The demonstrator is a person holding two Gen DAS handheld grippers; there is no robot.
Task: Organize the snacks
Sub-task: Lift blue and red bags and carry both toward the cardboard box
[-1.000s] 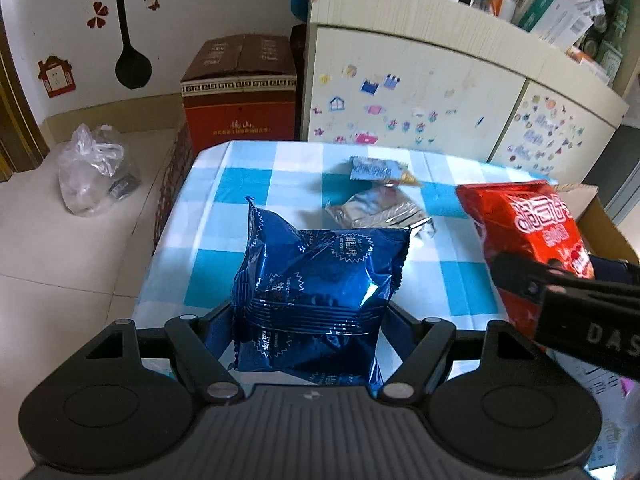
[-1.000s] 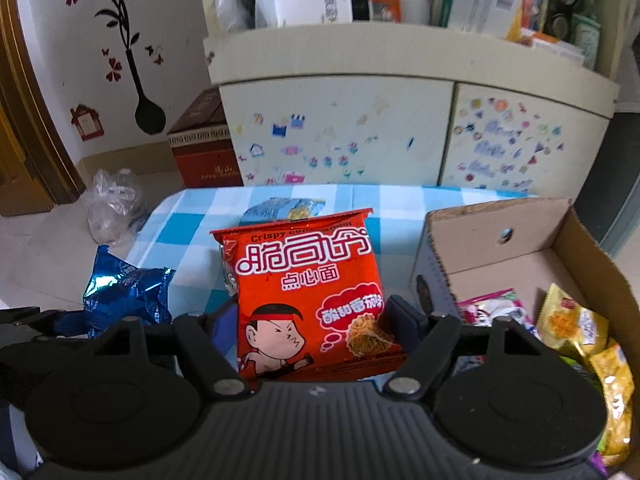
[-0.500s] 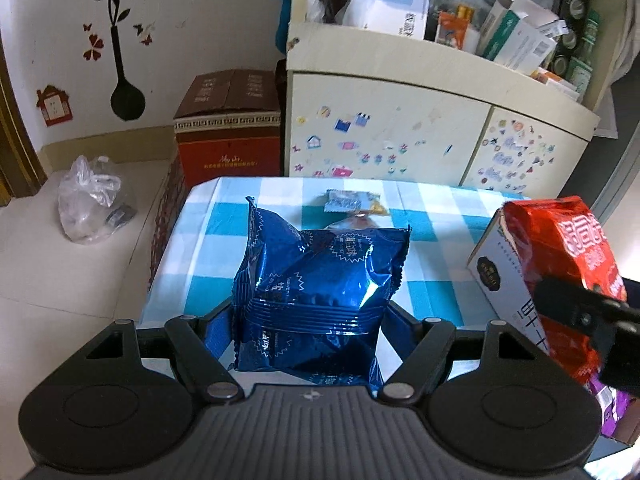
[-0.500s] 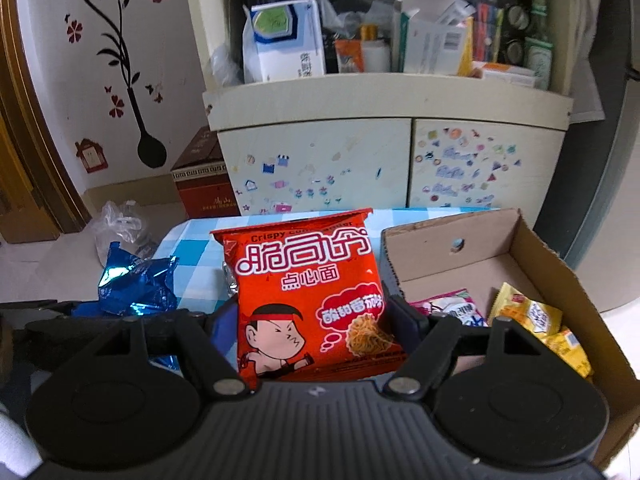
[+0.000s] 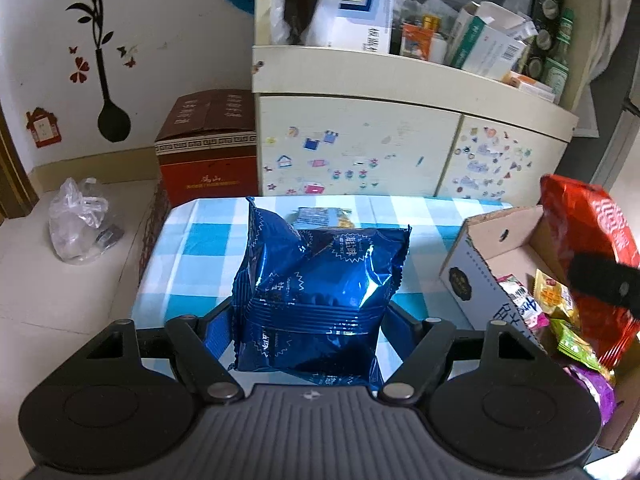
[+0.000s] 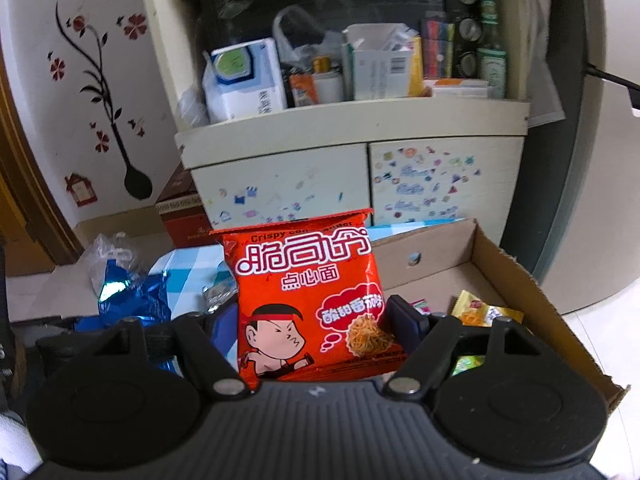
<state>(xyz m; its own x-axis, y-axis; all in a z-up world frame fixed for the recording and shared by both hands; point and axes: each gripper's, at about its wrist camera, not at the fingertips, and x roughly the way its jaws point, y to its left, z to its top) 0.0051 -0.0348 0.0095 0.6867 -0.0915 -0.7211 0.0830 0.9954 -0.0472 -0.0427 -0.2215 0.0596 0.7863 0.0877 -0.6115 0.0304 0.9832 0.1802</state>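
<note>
My left gripper (image 5: 308, 320) is shut on a shiny blue snack bag (image 5: 320, 292), held up above the blue-and-white checked table (image 5: 192, 248). My right gripper (image 6: 316, 320) is shut on a red noodle-snack packet (image 6: 308, 300) with a cartoon face, raised over the open cardboard box (image 6: 520, 280). In the left wrist view that red packet (image 5: 592, 240) hangs above the cardboard box (image 5: 480, 256) at the right. Several small snack packs (image 5: 560, 320) lie inside the box. A small snack packet (image 5: 320, 216) lies on the far part of the table.
Behind the table stands a cream cabinet (image 5: 400, 148) with stickers, its shelf crowded with boxes and bottles. A red-brown carton (image 5: 208, 148) and a clear plastic bag (image 5: 80, 220) sit on the tiled floor at the left. A silver wrapper (image 6: 218, 292) lies on the table.
Both grippers rose with their bags still gripped. The right one carried the red packet rightward over the cardboard box, which has come into the left wrist view.
</note>
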